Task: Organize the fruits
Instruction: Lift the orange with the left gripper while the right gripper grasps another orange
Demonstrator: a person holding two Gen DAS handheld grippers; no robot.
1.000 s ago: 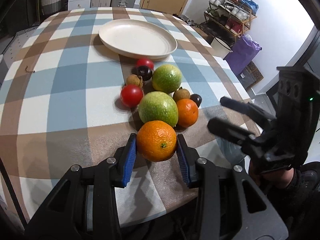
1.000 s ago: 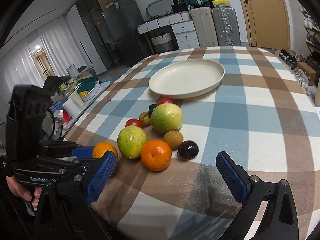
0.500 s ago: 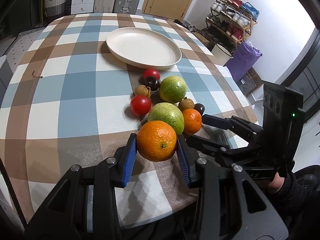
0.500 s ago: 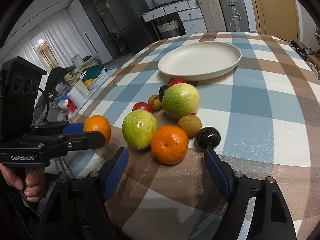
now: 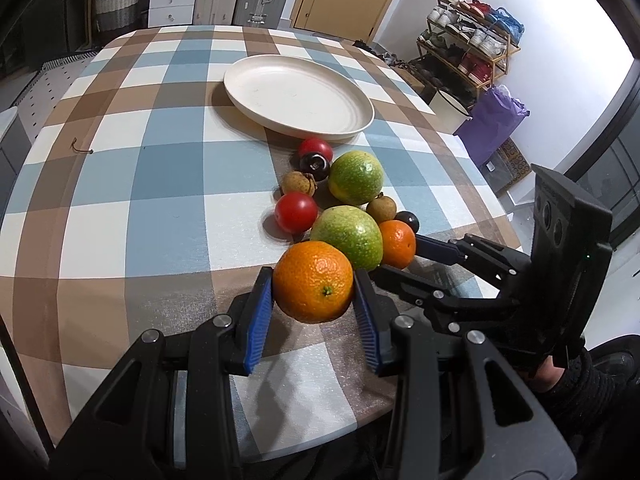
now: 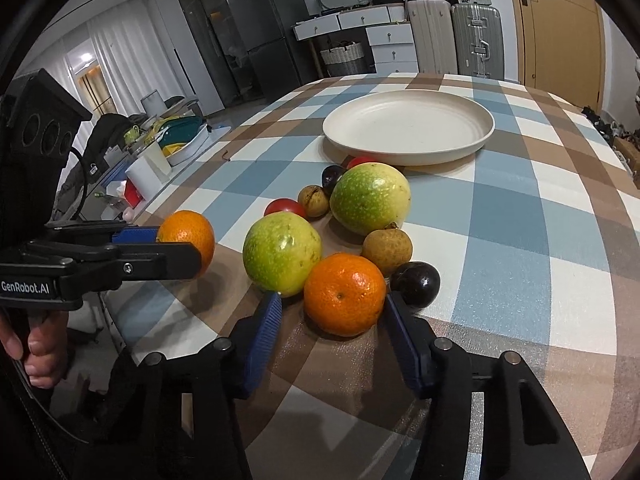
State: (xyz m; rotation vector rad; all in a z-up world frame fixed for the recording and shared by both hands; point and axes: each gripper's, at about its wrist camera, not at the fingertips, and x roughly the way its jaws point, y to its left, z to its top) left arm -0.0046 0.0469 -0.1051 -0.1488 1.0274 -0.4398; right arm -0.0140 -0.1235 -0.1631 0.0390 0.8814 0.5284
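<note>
Left wrist view: left gripper [image 5: 313,300] jaws clamped on 1 orange [image 5: 313,281], raised above the surface [image 5: 160,184]
Right wrist view: right gripper [image 6: 334,312] jaws just closing around the second orange [image 6: 344,294] on the surface, dead ahead between them; left pad not yet touching; plate [image 6: 408,130] beyond, empty

A lived-in home: a fridge [image 6: 256,40], suitcases [image 6: 476,40], a shoe rack [image 5: 472,48] ring the checked-cloth table [image 5: 160,168].
</note>
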